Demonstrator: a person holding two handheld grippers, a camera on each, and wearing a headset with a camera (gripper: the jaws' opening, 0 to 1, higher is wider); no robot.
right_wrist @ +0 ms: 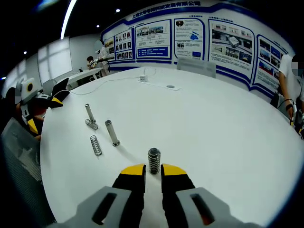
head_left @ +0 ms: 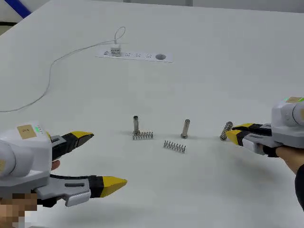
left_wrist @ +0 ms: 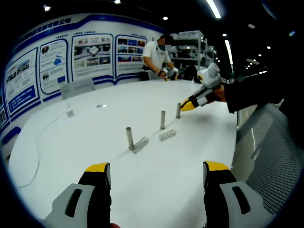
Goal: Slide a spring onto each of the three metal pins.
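Closest in the head view is the left gripper (head_left: 102, 160), low on the left, its yellow-tipped jaws spread wide around nothing. Beyond it, three pins stand upright in a row on the white table (head_left: 213, 71). The left pin (head_left: 136, 124) has a spring lying flat (head_left: 143, 135) against its foot. The middle pin (head_left: 185, 128) is bare, with a loose spring (head_left: 174, 146) lying just in front of it. The right pin (head_left: 226, 130) wears a coiled spring, and the right gripper (head_left: 232, 134) reaches in from the right with its tips at that pin. A power strip (head_left: 135, 55) and its cable (head_left: 52, 71) lie farther back.

From the left gripper view, the left gripper (left_wrist: 156, 167) again shows its jaws far apart, well short of the pins. The left pin (left_wrist: 129, 137) is nearest, then the middle pin (left_wrist: 162, 119), then the right pin (left_wrist: 178, 110) with the right gripper (left_wrist: 190, 103) beside it.

Seen from the right gripper view, the right gripper (right_wrist: 153, 172) has its jaws set narrow, one on each side of the foot of the spring-covered right pin (right_wrist: 153, 160). Whether they press on it cannot be told. The middle pin (right_wrist: 111, 133), loose spring (right_wrist: 95, 145) and left pin (right_wrist: 89, 113) stand off to the left.
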